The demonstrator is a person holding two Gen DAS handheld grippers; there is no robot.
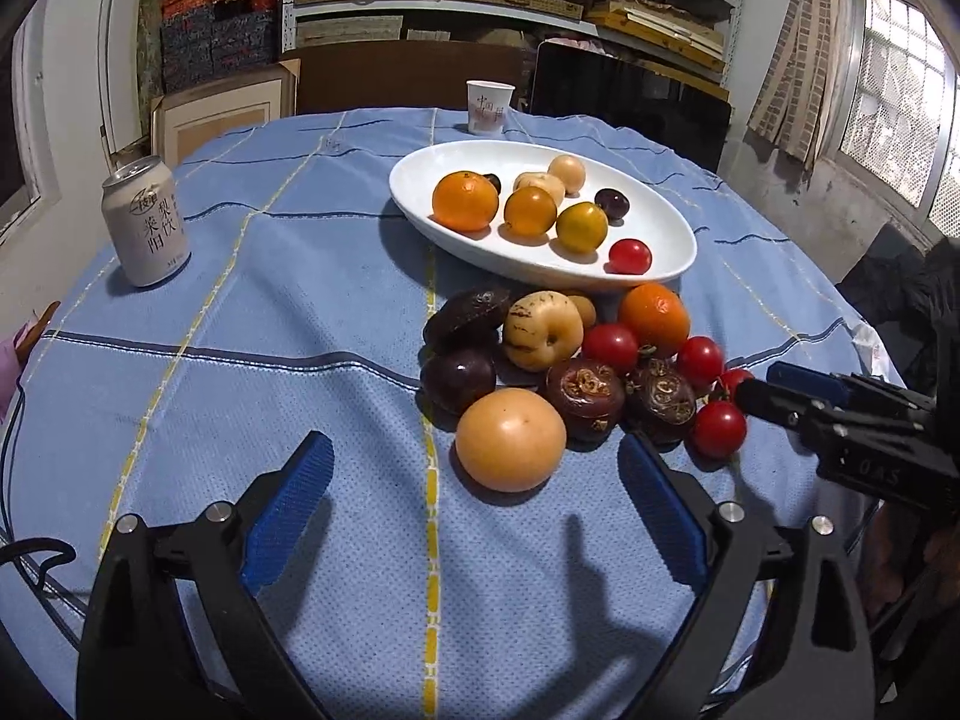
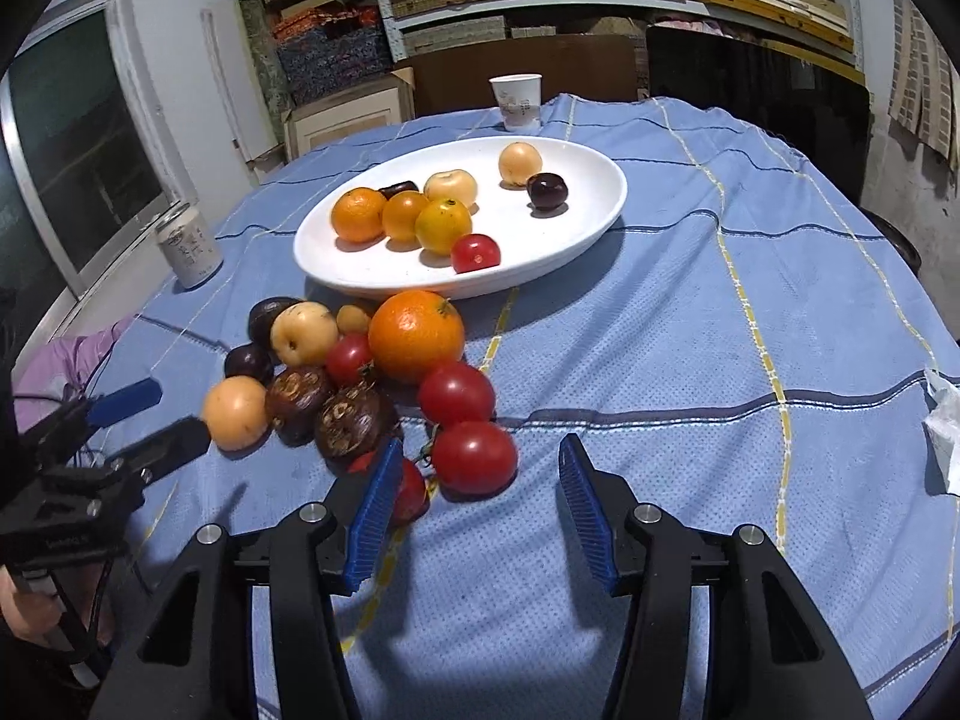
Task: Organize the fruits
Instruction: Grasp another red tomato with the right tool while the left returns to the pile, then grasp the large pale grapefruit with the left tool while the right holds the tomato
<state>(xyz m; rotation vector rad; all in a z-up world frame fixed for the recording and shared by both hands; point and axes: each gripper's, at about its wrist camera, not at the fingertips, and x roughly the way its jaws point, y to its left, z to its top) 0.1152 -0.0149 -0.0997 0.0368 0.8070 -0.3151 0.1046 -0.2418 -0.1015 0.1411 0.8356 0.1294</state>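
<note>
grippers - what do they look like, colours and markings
Both grippers, left and right, are black angular frames with silver round bolts. The jaws are lined with ribbed blue pads. The right one's body carries faint pale lettering, too blurred to read.

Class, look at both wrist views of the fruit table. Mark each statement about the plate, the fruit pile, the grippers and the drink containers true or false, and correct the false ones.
1. The white oval plate already holds several fruits. True.
2. The left gripper is shut on a tomato. False: its jaws are open and hold nothing; the pale orange fruit lies on the cloth just ahead of them.
3. A pile of fruit lies on the blue tablecloth beside the plate. True.
4. The drink can lies on its side. False: it stands upright.
5. The right gripper is open, with a red tomato between its fingers. True.
6. The paper cup stands on the plate. False: it stands on the cloth behind the plate.
</note>
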